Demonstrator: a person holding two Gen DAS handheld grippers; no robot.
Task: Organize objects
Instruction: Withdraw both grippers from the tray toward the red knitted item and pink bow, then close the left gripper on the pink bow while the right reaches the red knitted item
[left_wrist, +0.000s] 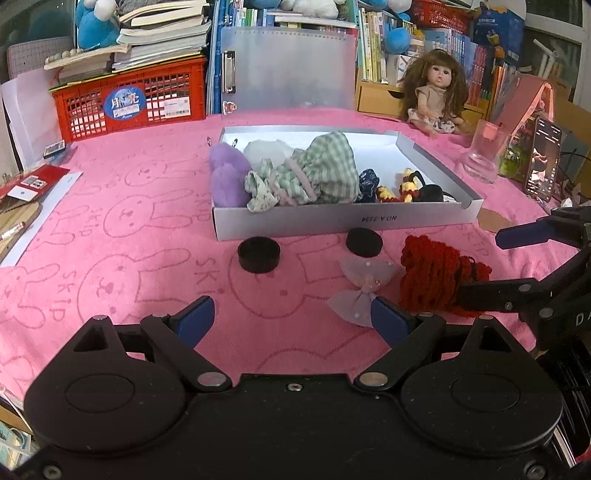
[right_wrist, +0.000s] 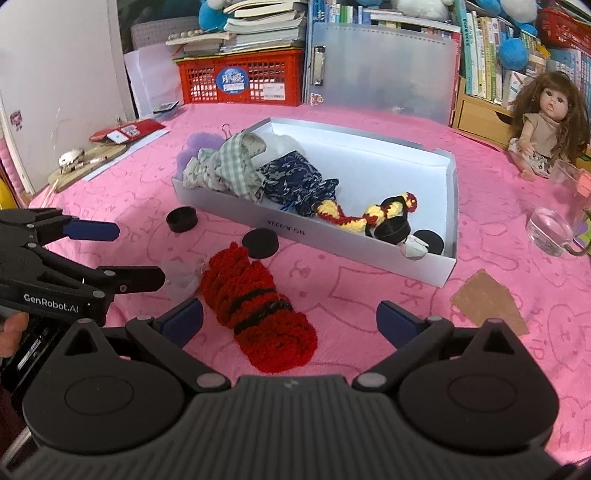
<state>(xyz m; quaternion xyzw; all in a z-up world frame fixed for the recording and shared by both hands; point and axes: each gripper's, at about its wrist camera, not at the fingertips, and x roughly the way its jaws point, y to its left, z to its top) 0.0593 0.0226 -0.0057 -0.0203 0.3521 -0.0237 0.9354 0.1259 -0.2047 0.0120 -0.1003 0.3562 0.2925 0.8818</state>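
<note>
While both the left gripper (left_wrist: 291, 321) and right gripper (right_wrist: 290, 319) gape wide and empty, the red crocheted woollen garment (right_wrist: 258, 306) lies on the pink towel (right_wrist: 369, 332), seemingly between the right one's fingers.

pink bunny-print cloth (left_wrist: 110, 221) over table; crammed bookshelves (left_wrist: 376, 40) behind; possibly window (left_wrist: 554, 40) right.

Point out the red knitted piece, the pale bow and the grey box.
red knitted piece (right_wrist: 258, 306): right wrist view, middle.
pale bow (left_wrist: 360, 291): left wrist view, centre knot.
grey box (left_wrist: 332, 221): left wrist view, front wall.
</note>
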